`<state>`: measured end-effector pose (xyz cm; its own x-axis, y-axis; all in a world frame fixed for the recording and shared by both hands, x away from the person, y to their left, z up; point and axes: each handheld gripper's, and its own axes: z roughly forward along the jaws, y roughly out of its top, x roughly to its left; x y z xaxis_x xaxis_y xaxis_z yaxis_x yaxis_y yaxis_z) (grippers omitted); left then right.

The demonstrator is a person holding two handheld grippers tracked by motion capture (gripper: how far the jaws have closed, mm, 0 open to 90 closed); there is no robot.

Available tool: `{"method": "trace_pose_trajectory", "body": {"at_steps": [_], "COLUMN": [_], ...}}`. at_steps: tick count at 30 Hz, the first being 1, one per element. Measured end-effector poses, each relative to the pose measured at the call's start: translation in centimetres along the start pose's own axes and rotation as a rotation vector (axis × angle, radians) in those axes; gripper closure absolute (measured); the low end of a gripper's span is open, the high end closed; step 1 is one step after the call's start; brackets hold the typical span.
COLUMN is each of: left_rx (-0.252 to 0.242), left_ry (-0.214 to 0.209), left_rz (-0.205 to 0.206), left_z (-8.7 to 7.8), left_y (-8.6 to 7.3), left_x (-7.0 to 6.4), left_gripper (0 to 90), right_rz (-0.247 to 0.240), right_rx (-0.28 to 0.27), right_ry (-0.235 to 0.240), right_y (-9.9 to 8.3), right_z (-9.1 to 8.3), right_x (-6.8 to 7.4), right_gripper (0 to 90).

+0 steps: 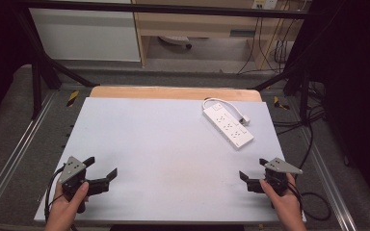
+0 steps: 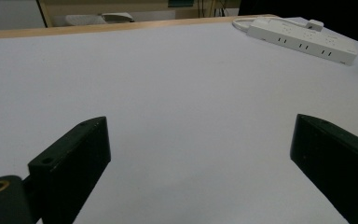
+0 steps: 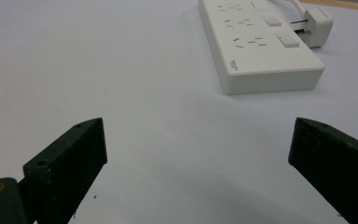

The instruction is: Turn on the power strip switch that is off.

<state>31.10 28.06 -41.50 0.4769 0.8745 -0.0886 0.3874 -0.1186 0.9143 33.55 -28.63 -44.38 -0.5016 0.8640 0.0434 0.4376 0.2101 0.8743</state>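
Note:
A white power strip (image 1: pixel 227 126) lies flat on the white tabletop (image 1: pixel 164 144) at the back right, with its white plug (image 1: pixel 244 120) resting loose beside it and its cord looped behind. Near the front left corner a hand holds my left gripper (image 1: pixel 102 166) open, nothing between its jaws. My right gripper (image 1: pixel 252 169) stands open and empty near the front right, a short way in front of the strip. The left gripper view has the strip (image 2: pixel 303 39) far off at the upper right, beyond my open left gripper (image 2: pixel 199 135). The right gripper view has the strip (image 3: pixel 256 46) and plug (image 3: pixel 314 21) close ahead of my open right gripper (image 3: pixel 198 135).
A wooden board edge (image 1: pixel 173 92) borders the back of the tabletop. Black frame bars (image 1: pixel 53 67) rise around the table. Cables (image 1: pixel 313 120) trail on the floor at the right. A cabinet (image 1: pixel 197 24) stands beyond the table.

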Motion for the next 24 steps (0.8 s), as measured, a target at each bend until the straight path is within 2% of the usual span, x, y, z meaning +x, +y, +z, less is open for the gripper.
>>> {"method": "trace_pose_trajectory", "body": {"at_steps": [24], "left_rx": [0.008], "left_ry": [0.003], "left_rz": [0.021], "left_z": [-0.04], "left_y": [-0.13], "left_x": [-0.05], "left_gripper": [4.9], "right_rz": [0.053], "right_rx": [0.055], "right_ry": [0.024], "right_y": [0.57], "right_z": [-0.38], "right_x": [0.44], "right_gripper": [3.8]}}
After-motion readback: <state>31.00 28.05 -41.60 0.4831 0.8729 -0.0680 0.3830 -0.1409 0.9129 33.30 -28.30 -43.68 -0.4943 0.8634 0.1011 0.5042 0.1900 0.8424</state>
